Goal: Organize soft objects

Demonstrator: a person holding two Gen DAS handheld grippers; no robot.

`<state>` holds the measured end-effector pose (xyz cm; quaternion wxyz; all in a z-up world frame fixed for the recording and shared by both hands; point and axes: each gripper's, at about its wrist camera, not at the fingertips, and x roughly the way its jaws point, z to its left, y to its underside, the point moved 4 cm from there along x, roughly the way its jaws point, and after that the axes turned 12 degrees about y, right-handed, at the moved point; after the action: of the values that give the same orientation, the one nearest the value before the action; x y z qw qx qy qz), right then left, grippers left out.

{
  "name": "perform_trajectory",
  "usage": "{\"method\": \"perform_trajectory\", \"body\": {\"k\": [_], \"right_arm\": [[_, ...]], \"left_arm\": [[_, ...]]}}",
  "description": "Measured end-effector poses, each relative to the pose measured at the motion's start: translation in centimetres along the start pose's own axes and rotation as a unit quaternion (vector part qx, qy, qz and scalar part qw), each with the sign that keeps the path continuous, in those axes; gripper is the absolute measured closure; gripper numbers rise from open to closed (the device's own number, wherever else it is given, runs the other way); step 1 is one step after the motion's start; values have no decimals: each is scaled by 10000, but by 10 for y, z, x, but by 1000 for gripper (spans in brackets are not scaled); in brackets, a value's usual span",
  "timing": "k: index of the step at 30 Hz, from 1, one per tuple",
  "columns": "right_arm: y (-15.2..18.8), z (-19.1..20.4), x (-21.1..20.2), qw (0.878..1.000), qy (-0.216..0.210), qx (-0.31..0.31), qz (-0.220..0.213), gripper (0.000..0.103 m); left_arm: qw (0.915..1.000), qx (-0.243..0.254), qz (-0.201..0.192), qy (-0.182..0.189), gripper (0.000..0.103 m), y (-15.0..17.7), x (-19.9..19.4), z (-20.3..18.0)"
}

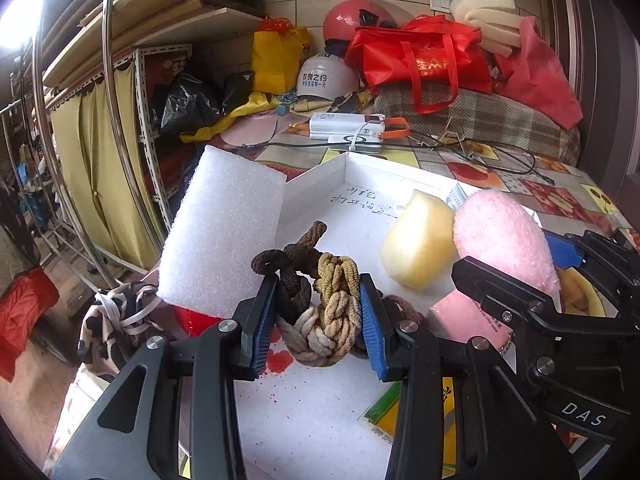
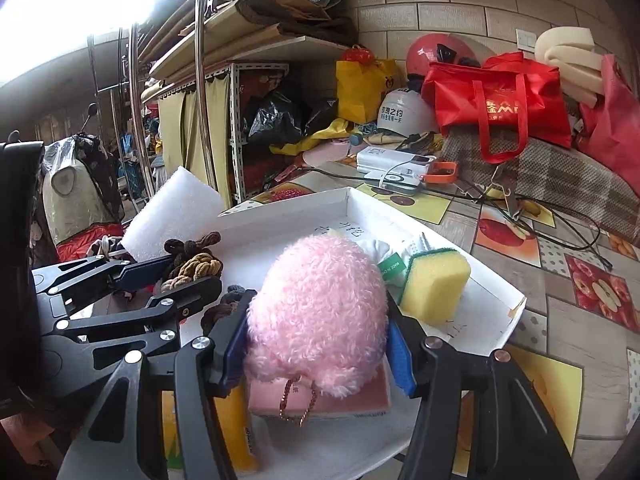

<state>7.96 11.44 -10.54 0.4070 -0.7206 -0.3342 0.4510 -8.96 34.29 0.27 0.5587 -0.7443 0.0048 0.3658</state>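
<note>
Two grippers over white tray [image 1: 320, 176]. Left wrist view: left gripper [image 1: 318, 320] pinches braided hair-tie bundle [image 1: 320, 304] at frame centre, above tray floor. Right wrist view: right gripper [image 2: 316, 344] flanks pink plush ball [image 2: 316, 304], pads barely touching; yellow sponge [image 2: 436, 280] just right. Risk: loose hold, ball rolls off the pink pad [image 2: 320, 402] beneath.

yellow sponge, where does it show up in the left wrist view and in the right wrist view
Left wrist view: the yellow sponge sits right of centre in the white tray, just left of the pink fluffy ball.
Right wrist view: the sponge is right of centre, to the right of the ball, with a green scouring layer on top.
Shared landmark: the red tote bag against the brick wall.
</note>
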Motion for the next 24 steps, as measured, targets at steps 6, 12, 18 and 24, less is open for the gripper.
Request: {"method": "perform_trajectory", "body": {"k": [6,12,18,24], "right_arm": [[-2,-19,-3,9986,3,515,-111,16],[-4,-15,-10,9984,144,428,-335,0],[-6,-18,-33,9936,402,429,-963,0],[-3,-29,-40,9906,744,574,-991,0]], "left_arm": [[9982,-158,-284,-494,10,0,-11,9],[9968,-246,-508,-568,6,0,-21,13],[9939,-38,-874,-669,6,-1,-34,4],[9902,122,-1214,-678,0,0,-46,-5]]}}
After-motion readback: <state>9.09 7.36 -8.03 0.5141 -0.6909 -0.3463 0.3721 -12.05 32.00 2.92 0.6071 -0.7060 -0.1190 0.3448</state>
